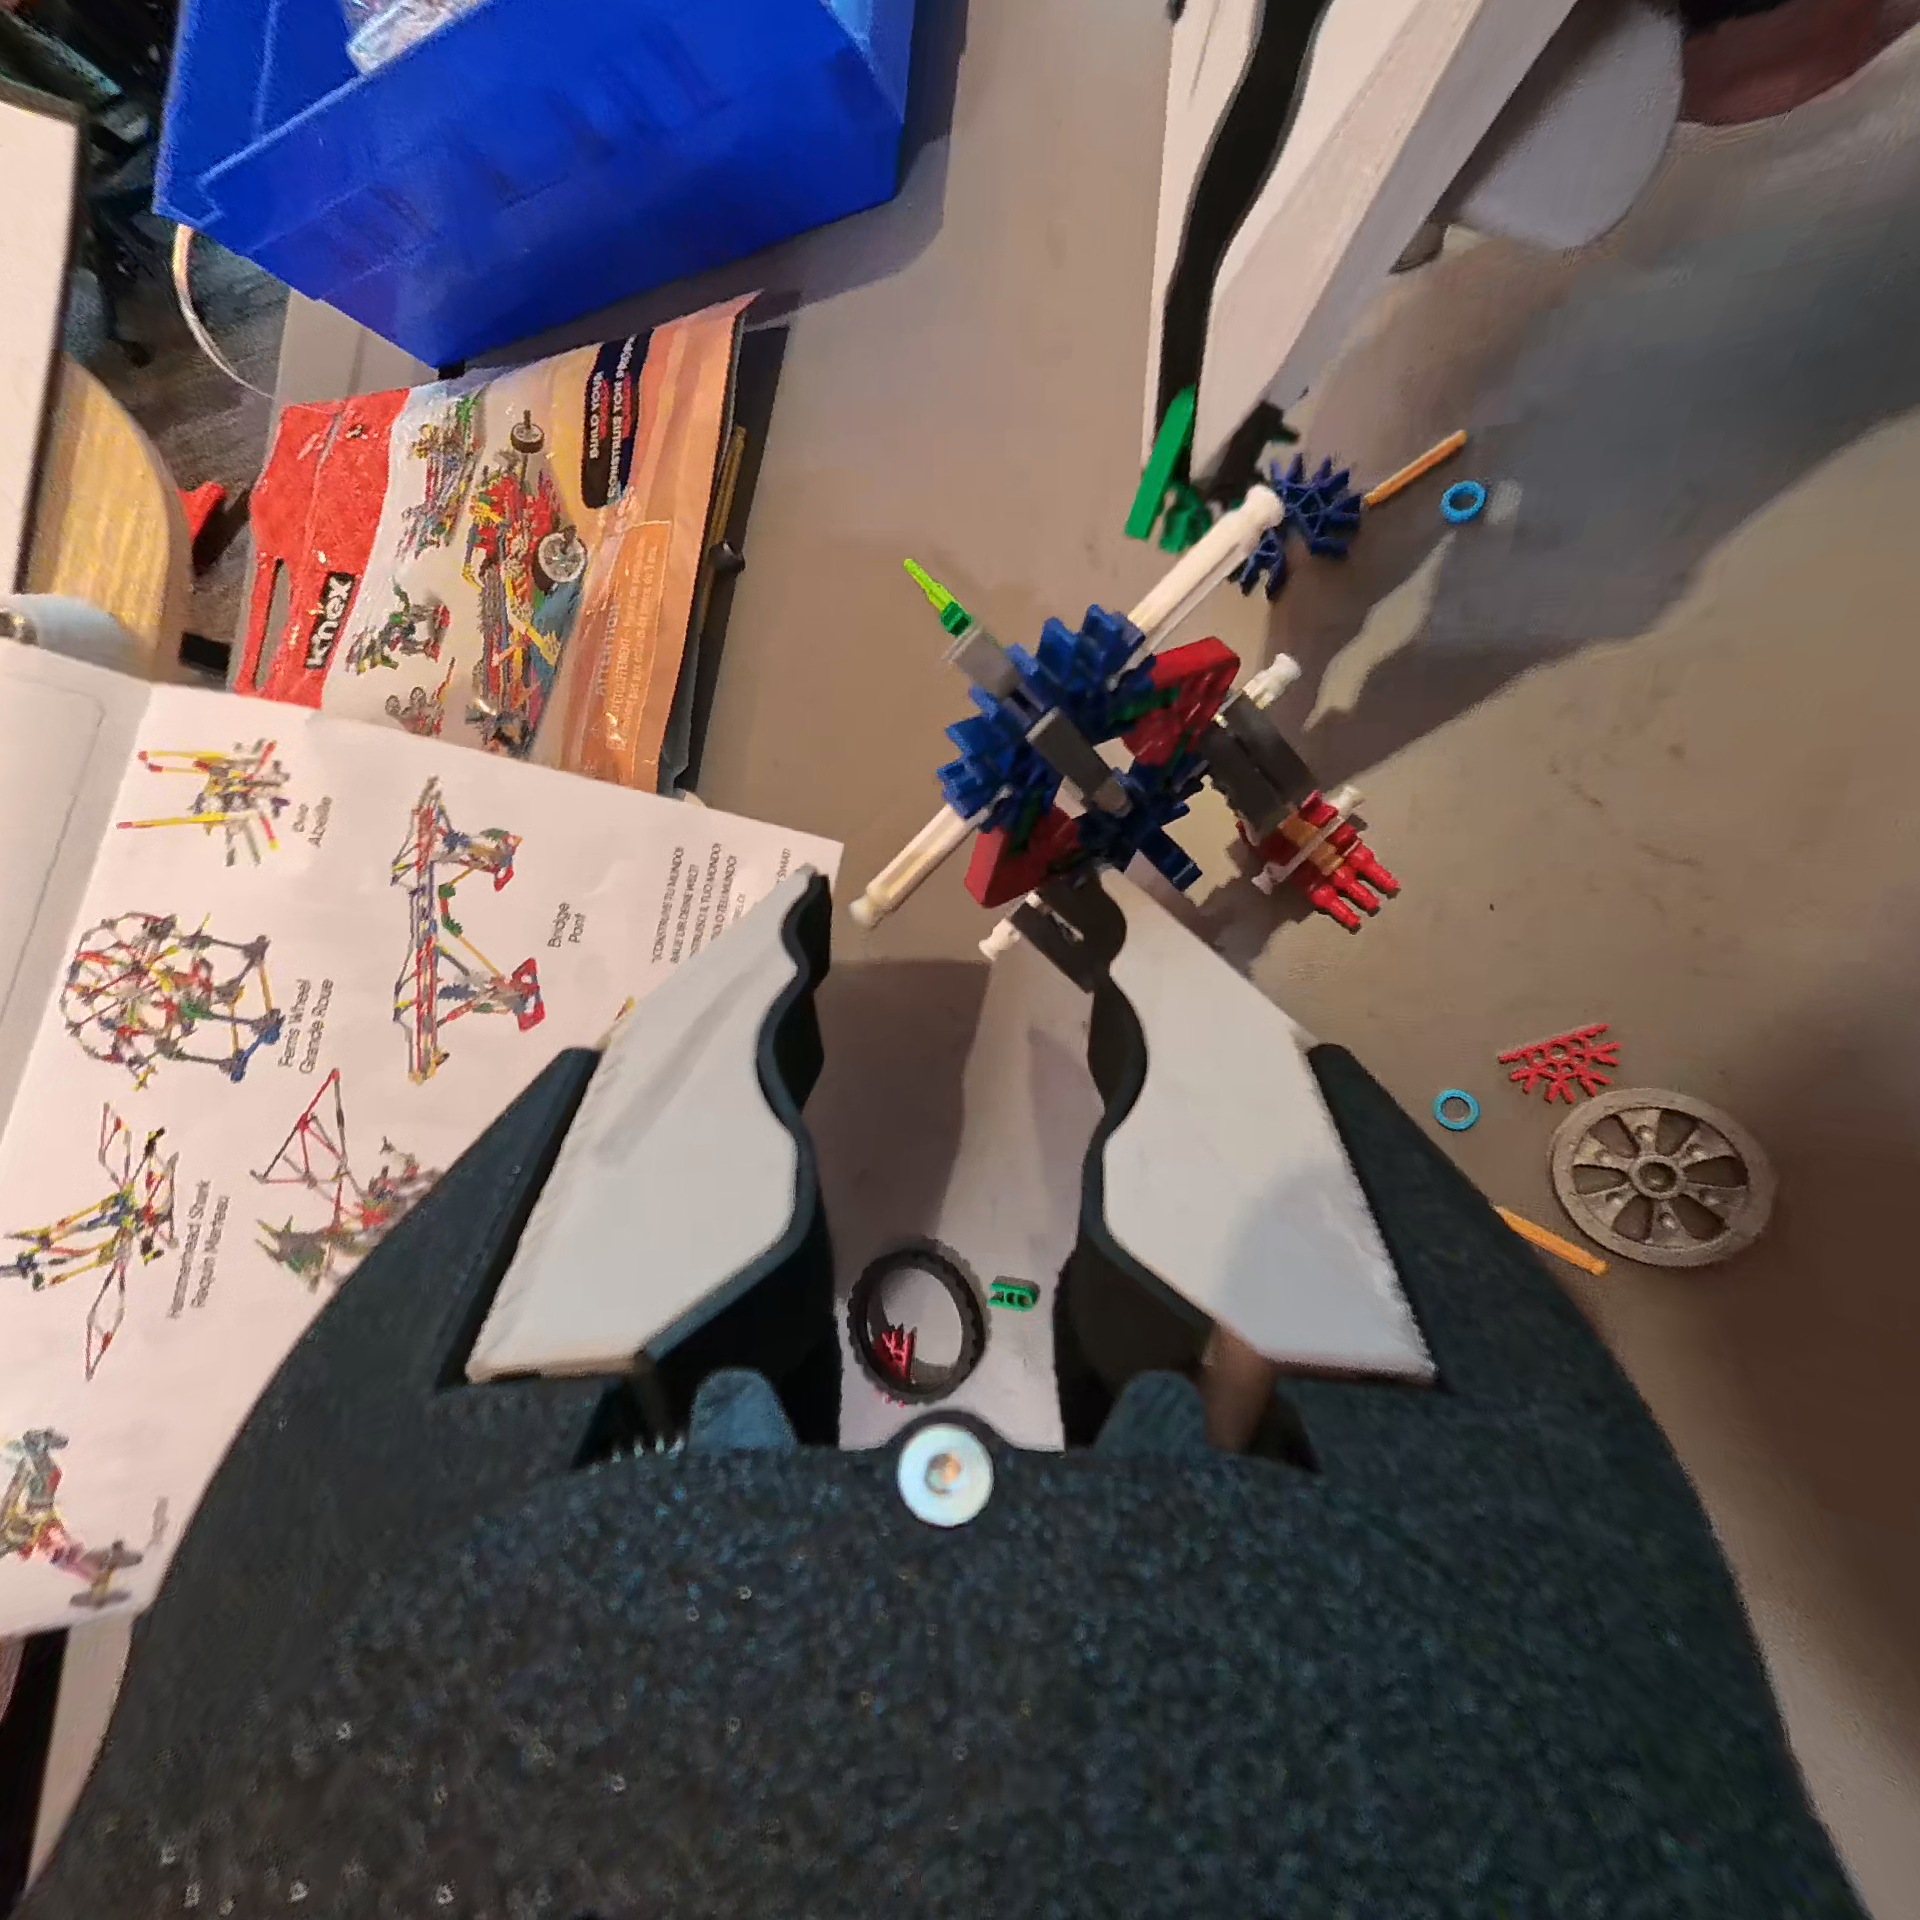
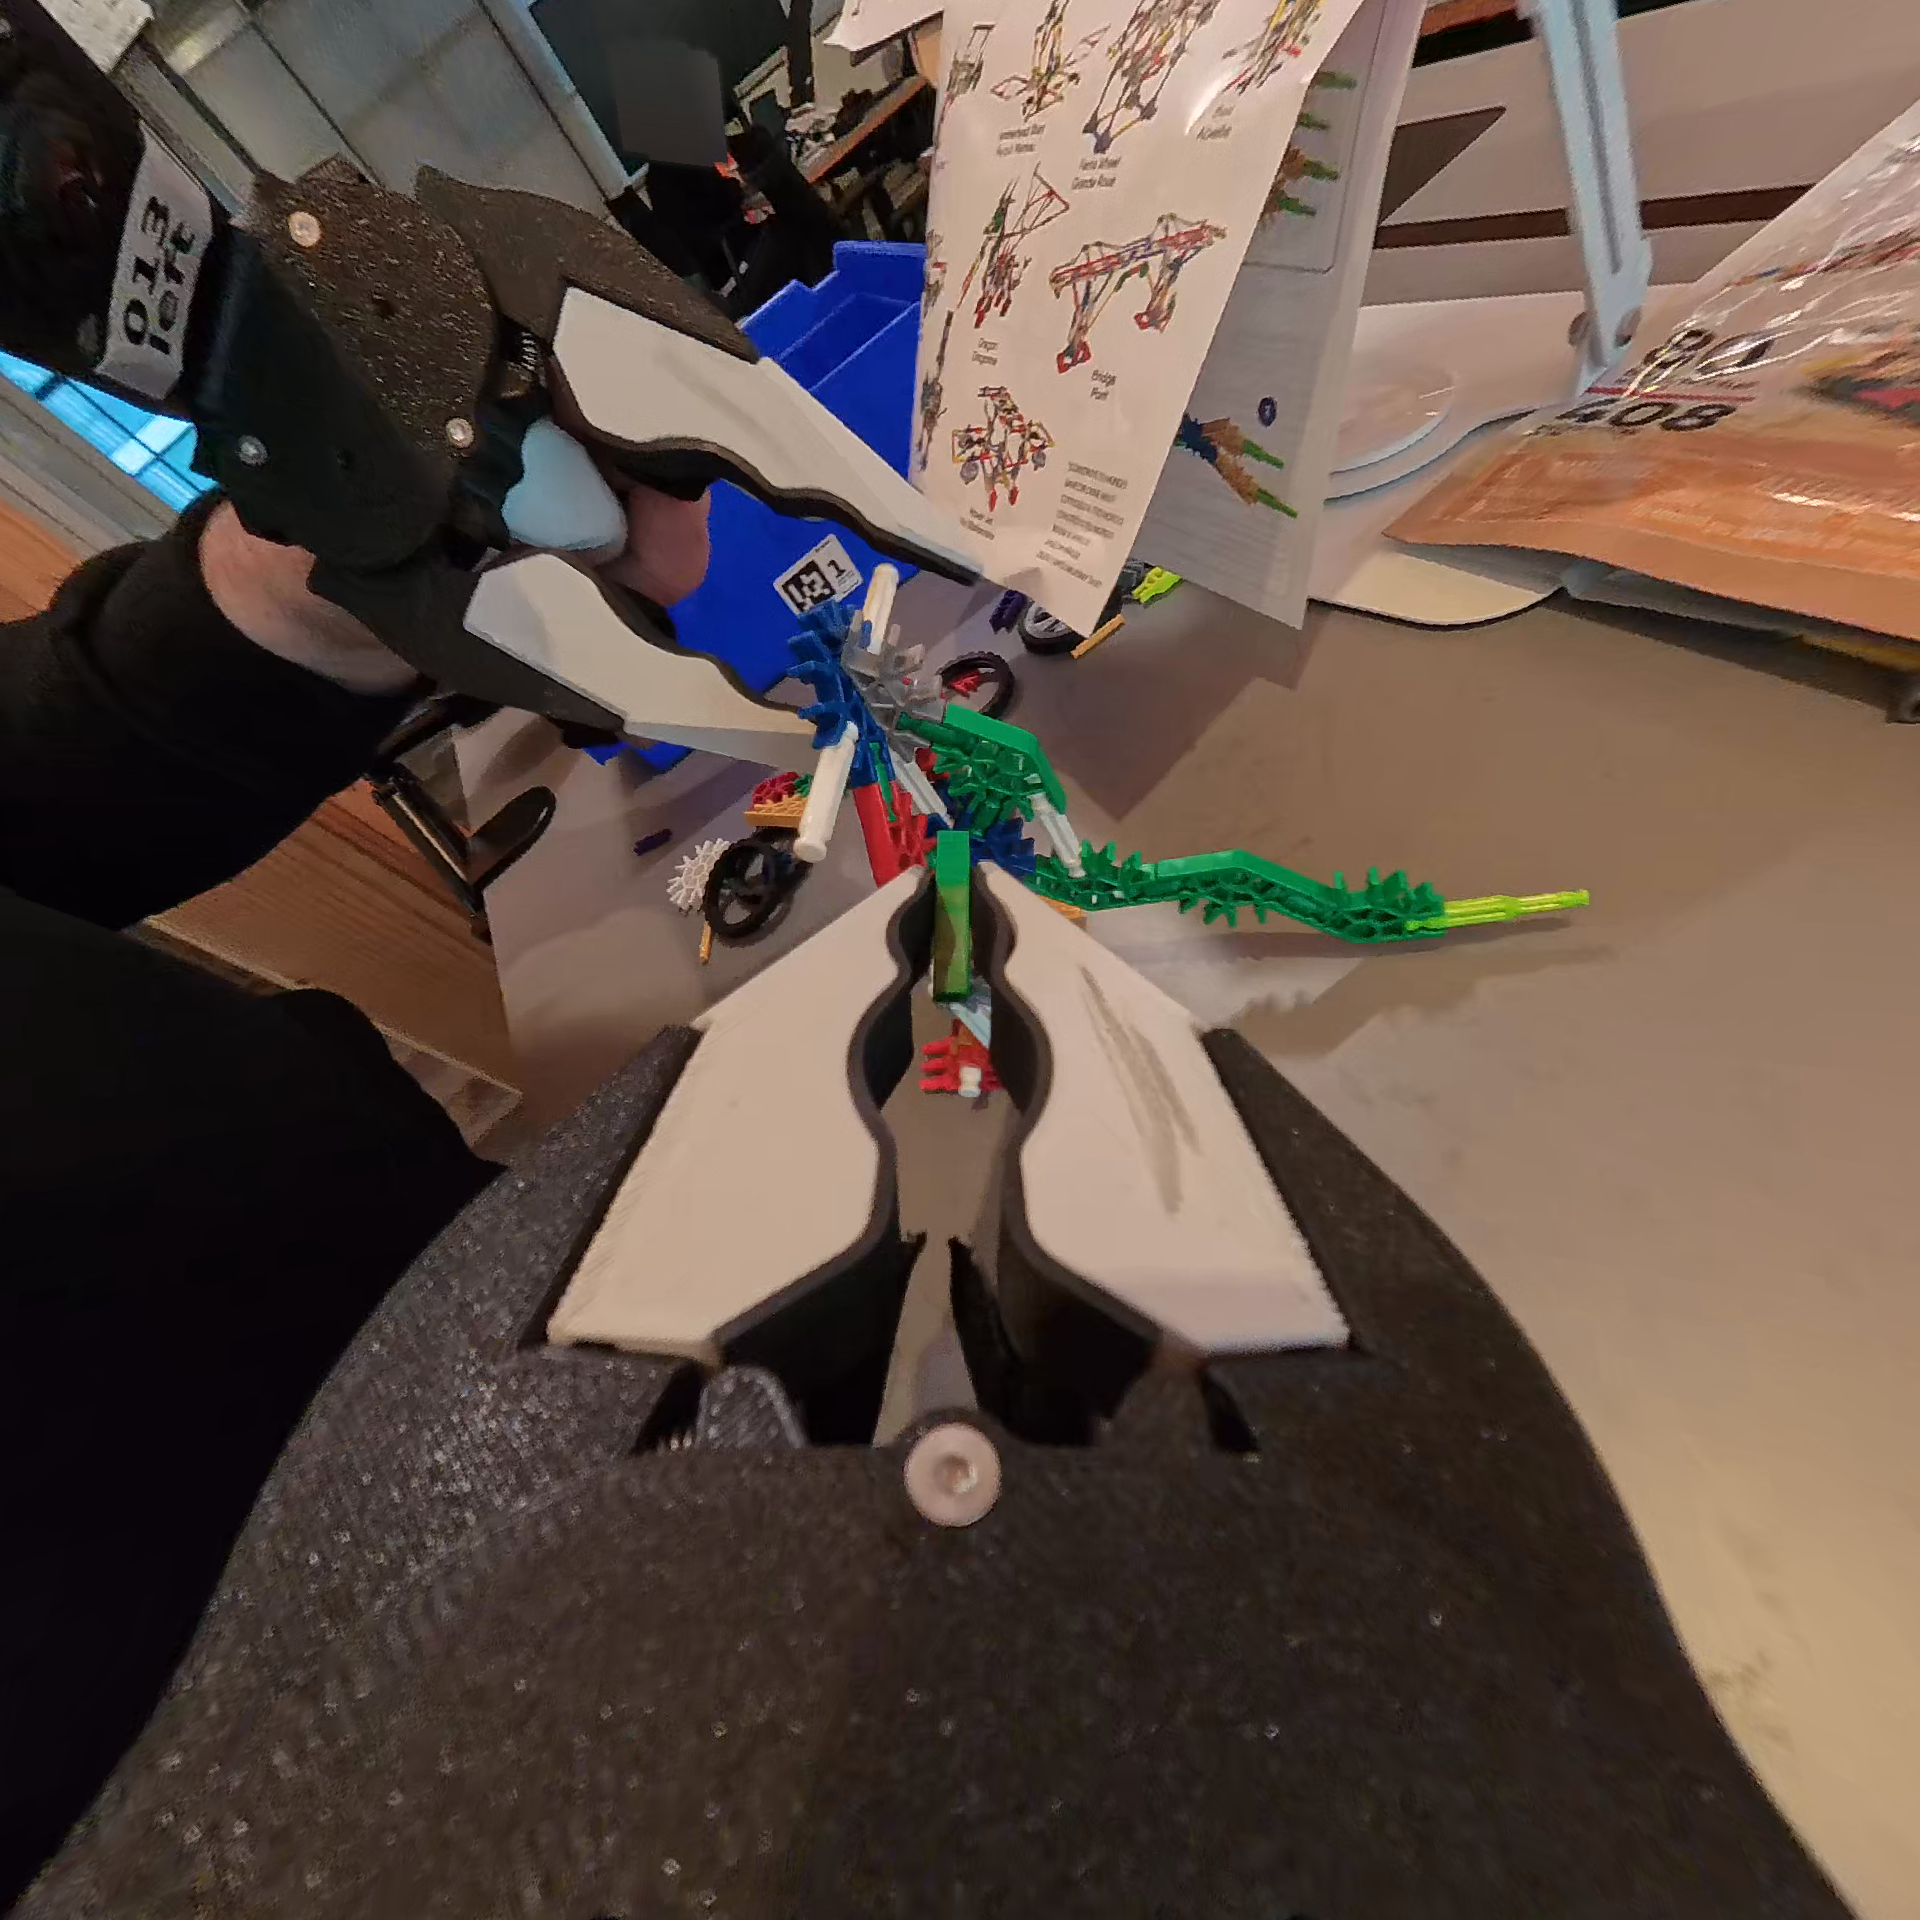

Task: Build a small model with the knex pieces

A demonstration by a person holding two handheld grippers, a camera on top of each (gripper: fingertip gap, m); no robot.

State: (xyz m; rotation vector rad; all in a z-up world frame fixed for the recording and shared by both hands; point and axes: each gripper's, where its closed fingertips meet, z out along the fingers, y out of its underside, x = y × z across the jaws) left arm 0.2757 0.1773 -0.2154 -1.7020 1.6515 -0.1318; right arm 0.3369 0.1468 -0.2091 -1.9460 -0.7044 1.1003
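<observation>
Right hand-held gripper (image 2: 951, 891): fills the lower part of its own view. The jaws are drawn almost together and pinch a green piece (image 2: 951, 920) upright between the tips.
Green piece: it belongs to the rod-and-connector model (image 1: 1081, 748), which rises just past the fingertips at frame centre. Part of the model, in red, shows in the gap lower down between the fingers.
Left hand-held gripper (image 1: 966, 920): the jaws are spread wide and grip nothing. In its own view a dark part of the model sits at the tip of the right-hand finger. From the right wrist view, where it enters from the upper left, its lower finger reaches the blue connectors; whether it touches them I cannot tell.
Model: blue connectors, red panels and white rods at the core. A long green tail (image 2: 1247, 888) runs out to the right of the frame, low over the tabletop (image 1: 935, 416).
Loose parts: a grey wheel (image 1: 1657, 1174), a red connector (image 1: 1558, 1060) and a blue ring (image 1: 1455, 1107) lie together at right of the left wrist view. A black tyre (image 1: 914, 1320) shows between the fingers, low in the frame.
Paper: a booklet (image 1: 312, 987) lies open at left, with the toy box (image 1: 499, 561) above it.
Bin (image 1: 540, 156): blue, at upper left.
</observation>
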